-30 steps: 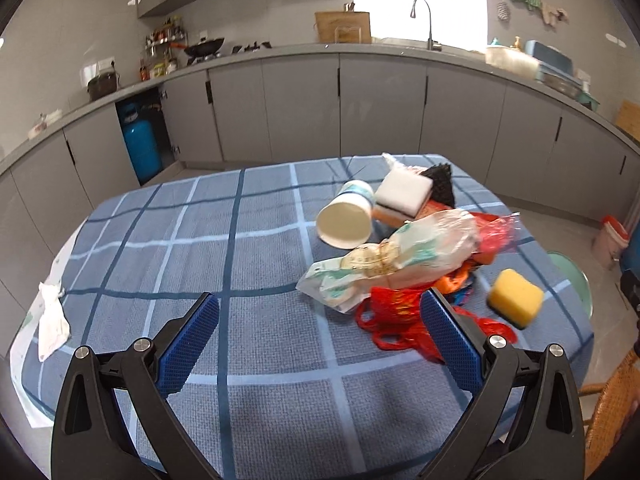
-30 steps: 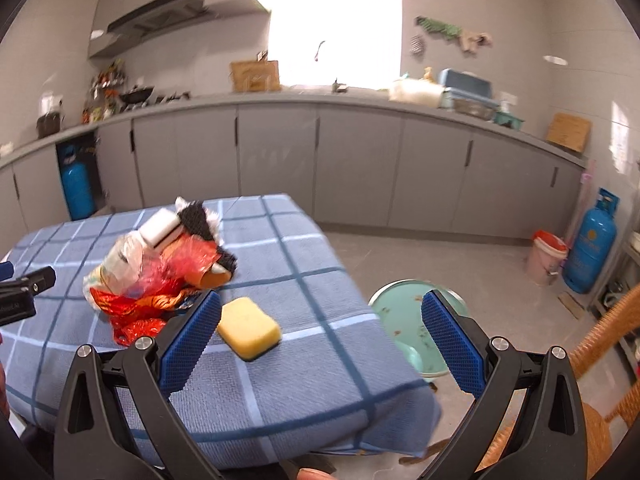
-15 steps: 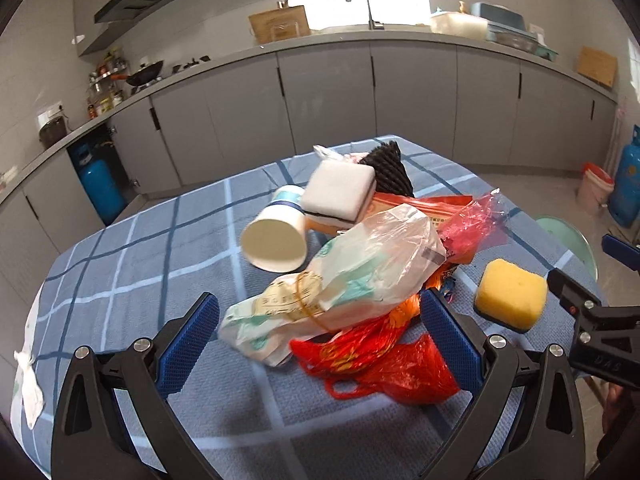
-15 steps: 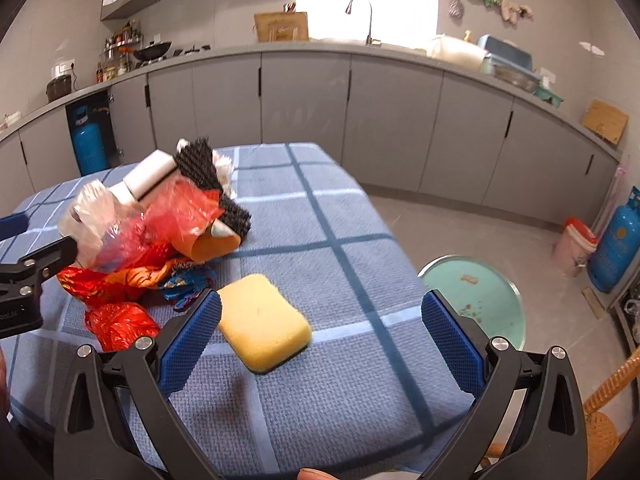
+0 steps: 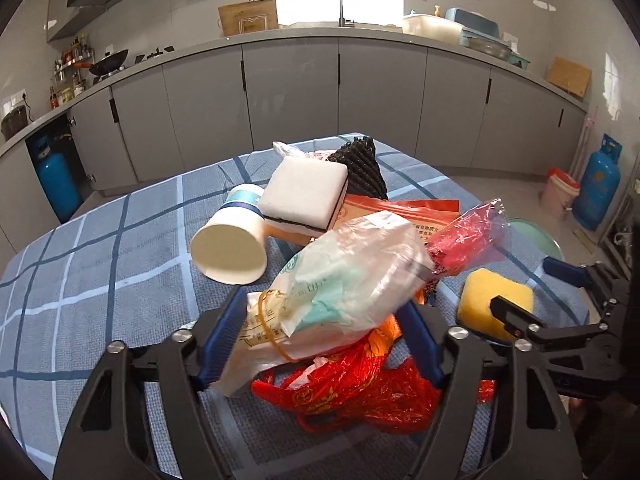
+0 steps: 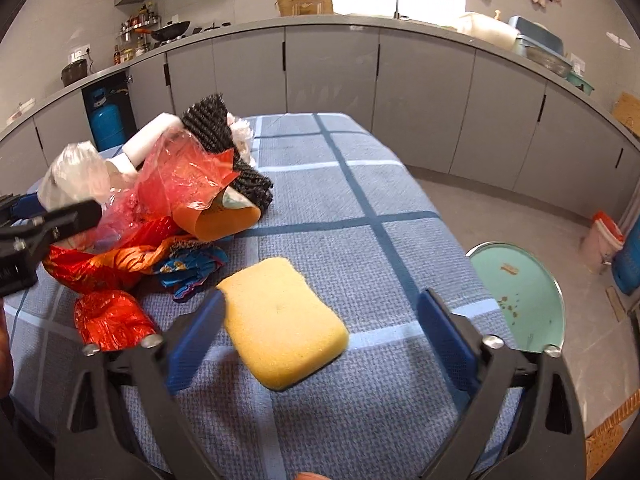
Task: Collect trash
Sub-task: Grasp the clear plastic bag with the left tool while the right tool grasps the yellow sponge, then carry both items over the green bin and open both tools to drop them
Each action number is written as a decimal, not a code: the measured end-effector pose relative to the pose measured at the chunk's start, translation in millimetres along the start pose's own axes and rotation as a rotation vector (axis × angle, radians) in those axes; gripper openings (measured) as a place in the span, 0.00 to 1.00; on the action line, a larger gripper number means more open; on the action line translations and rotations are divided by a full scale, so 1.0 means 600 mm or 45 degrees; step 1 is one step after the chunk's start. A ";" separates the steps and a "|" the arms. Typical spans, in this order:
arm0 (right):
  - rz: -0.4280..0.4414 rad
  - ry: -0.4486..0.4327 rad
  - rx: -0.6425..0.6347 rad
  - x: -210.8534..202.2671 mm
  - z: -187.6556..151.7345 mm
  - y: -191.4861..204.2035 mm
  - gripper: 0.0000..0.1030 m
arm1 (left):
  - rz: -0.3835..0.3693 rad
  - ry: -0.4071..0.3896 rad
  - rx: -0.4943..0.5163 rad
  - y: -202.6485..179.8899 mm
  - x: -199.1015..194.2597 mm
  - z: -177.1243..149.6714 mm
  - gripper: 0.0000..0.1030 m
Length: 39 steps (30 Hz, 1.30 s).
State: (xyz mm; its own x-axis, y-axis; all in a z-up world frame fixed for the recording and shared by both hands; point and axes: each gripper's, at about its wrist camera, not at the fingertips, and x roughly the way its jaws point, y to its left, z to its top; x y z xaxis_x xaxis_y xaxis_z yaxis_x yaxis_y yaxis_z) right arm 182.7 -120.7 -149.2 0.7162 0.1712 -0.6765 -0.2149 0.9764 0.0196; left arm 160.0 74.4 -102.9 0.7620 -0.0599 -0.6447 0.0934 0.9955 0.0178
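Note:
A heap of trash lies on the blue checked tablecloth point(image 5: 120, 264): a clear plastic bag point(image 5: 352, 280), red bags point(image 5: 360, 392), a white paper cup point(image 5: 228, 248), a white foam block point(image 5: 304, 196) and a black mesh pad point(image 5: 360, 164). My left gripper point(image 5: 320, 340) straddles the clear bag, jaws closing, and the bag does not look squeezed. A yellow sponge point(image 6: 280, 320) lies apart from the heap. My right gripper point(image 6: 320, 336) straddles it, jaws closing; the left pad is near its edge and the right pad is well clear.
A round green stool point(image 6: 520, 292) stands just past the table's right edge. Behind it are a pink bin point(image 5: 558, 192) and a blue gas cylinder point(image 5: 598, 184). A wicker chair point(image 6: 608, 440) sits near right. Grey kitchen cabinets point(image 5: 292, 92) line the far wall.
Both grippers came forward and down to the table. The left now has the clear bag between its fingers, the right the yellow sponge. Both pairs of jaws have narrowed.

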 end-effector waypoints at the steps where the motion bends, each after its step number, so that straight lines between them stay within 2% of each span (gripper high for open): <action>1: 0.018 0.006 0.007 0.003 -0.001 -0.001 0.80 | 0.000 0.001 0.005 -0.001 -0.002 0.000 0.67; 2: 0.035 0.007 0.012 0.004 -0.002 0.000 0.79 | 0.004 0.000 0.013 -0.002 -0.003 -0.001 0.66; 3: 0.051 0.007 0.013 0.004 -0.002 0.000 0.73 | 0.009 -0.003 0.019 -0.003 -0.006 -0.002 0.63; 5: 0.095 0.009 0.005 0.004 -0.001 0.005 0.56 | 0.030 -0.010 0.042 -0.008 -0.011 -0.003 0.52; 6: 0.106 0.010 -0.003 0.003 -0.001 0.008 0.53 | 0.021 -0.019 0.047 -0.007 -0.018 -0.005 0.36; 8: 0.100 0.005 -0.028 0.000 -0.001 0.016 0.49 | 0.014 -0.029 0.052 -0.008 -0.026 -0.002 0.36; 12: 0.109 -0.003 -0.020 -0.006 -0.003 0.016 0.44 | 0.027 -0.053 0.041 -0.004 -0.040 -0.001 0.29; 14: 0.100 -0.022 -0.023 -0.013 -0.003 0.017 0.32 | 0.049 -0.073 0.035 0.001 -0.052 0.004 0.28; 16: 0.098 -0.040 -0.023 -0.021 0.001 0.016 0.26 | 0.058 -0.098 0.031 0.004 -0.065 0.010 0.28; 19: 0.112 -0.027 -0.024 -0.019 0.001 0.015 0.27 | 0.078 -0.132 0.038 0.006 -0.082 0.019 0.28; 21: 0.131 -0.034 0.018 -0.022 0.001 0.007 0.33 | 0.085 -0.142 0.039 0.007 -0.088 0.023 0.28; 23: 0.133 -0.029 0.037 -0.020 0.000 0.002 0.87 | 0.091 -0.143 0.040 0.009 -0.090 0.025 0.28; 24: 0.139 -0.047 0.039 -0.023 -0.001 0.001 0.89 | 0.091 -0.140 0.033 0.011 -0.090 0.025 0.28; 27: 0.134 -0.034 -0.021 -0.020 -0.004 0.012 0.86 | 0.093 -0.132 0.031 0.011 -0.087 0.025 0.28; 28: 0.131 -0.020 -0.033 -0.016 -0.005 0.015 0.82 | 0.091 -0.128 0.027 0.012 -0.086 0.024 0.28; 30: 0.139 0.026 -0.035 -0.002 -0.010 0.016 0.71 | 0.090 -0.123 0.025 0.010 -0.083 0.024 0.28; 31: 0.141 0.046 -0.028 0.005 -0.012 0.014 0.59 | 0.089 -0.120 0.028 0.009 -0.081 0.024 0.28; 32: 0.151 0.053 -0.019 0.008 -0.013 0.010 0.55 | 0.089 -0.118 0.029 0.008 -0.080 0.025 0.28; 35: 0.154 0.015 -0.012 -0.007 -0.009 0.002 0.51 | 0.087 -0.122 0.043 0.002 -0.080 0.032 0.28; 39: 0.137 -0.058 0.043 -0.038 0.008 -0.026 0.50 | 0.068 -0.152 0.084 -0.022 -0.086 0.047 0.28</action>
State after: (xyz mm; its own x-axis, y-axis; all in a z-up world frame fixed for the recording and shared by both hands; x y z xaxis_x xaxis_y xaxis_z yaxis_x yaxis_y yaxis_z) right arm 172.7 -139.0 -130.4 0.7195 0.2806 -0.6353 -0.2706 0.9557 0.1158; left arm 137.4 62.6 -48.3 0.8377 -0.0195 -0.5458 0.0898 0.9907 0.1024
